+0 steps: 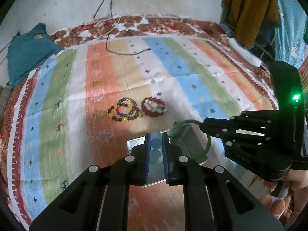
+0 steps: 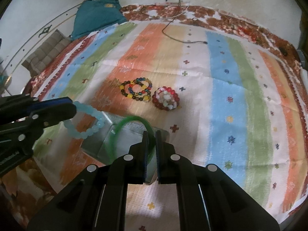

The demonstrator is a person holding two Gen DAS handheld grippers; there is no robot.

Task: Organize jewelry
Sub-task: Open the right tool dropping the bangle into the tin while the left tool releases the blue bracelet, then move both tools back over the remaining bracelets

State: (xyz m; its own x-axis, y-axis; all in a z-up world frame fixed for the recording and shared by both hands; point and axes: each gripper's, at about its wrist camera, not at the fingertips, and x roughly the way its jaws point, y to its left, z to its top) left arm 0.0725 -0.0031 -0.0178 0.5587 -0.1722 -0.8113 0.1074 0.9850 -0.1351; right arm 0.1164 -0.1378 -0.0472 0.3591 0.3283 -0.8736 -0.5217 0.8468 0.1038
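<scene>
Nearest to you, your left hand-held gripper [image 1: 156, 141] pinches the pale blue bracelet of round translucent beads [image 2: 87, 122] between its blue pads. In the right wrist view this bracelet hangs free as a loop at the left of the frame, above the edge of the clear rectangular plastic box [image 2: 107, 140]. Your right hand-held gripper [image 2: 152, 140] is pressed on the thin green glass-like bangle [image 2: 123, 127], which stands almost upright, its lower part inside or just over the box; I cannot tell if it touches the bottom.

The box lies on the striped woven cloth [image 2: 221, 80], which covers what seems to be a bed. Its walls are transparent and reflect light, so what is in it is hard to read; I see nothing resting in it besides the bangle.

I judge that the step in hand is the placing of these two pieces into the box. The next move calls for lowering each one until it lies flat inside, then spreading the fingers, one side at a time so that the loops do not tangle.

Farther, in the middle of the frame, two multicoloured bead bracelets [image 2: 137, 89] lie overlapped on the cloth. Just beside them at the right lies a dark red bead bracelet with white pieces inside its ring [image 2: 166, 98]. These are not yet collected.
</scene>
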